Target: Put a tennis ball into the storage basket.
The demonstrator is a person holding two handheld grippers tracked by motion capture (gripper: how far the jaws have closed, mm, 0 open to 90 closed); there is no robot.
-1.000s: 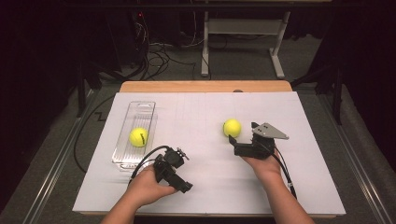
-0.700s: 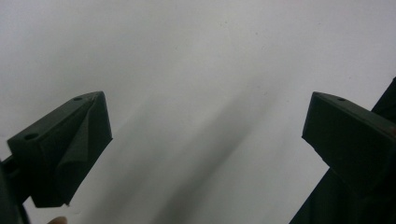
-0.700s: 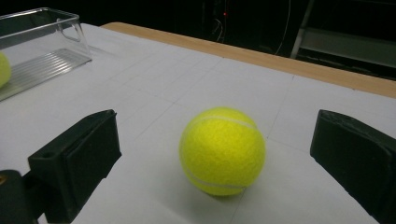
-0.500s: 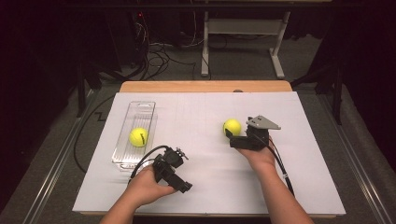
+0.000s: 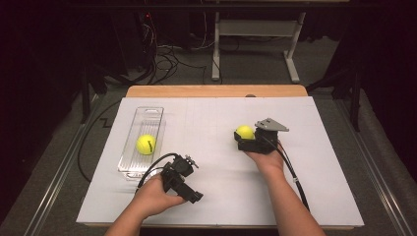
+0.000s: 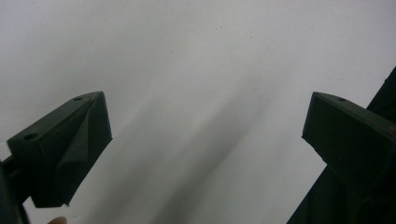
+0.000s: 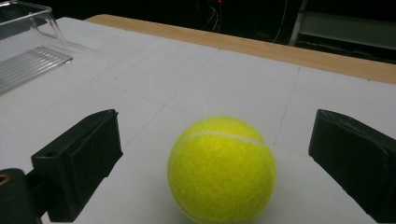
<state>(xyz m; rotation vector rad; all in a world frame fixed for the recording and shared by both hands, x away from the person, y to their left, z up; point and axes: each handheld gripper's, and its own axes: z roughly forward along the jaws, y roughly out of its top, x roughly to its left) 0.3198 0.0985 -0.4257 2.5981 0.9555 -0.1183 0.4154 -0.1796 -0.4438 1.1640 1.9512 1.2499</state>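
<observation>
The right hand-held gripper [image 5: 239, 141], at centre right of the high view, has its jaws spread wide, the tennis ball [image 7: 221, 169] lying between them untouched on the white surface [image 5: 211, 123]. At lower left, the left hand-held gripper [image 5: 195, 196] is also wide, holding nothing. A second tennis ball [image 5: 145, 144] lies in the clear tray [image 5: 147, 115] at left
</observation>
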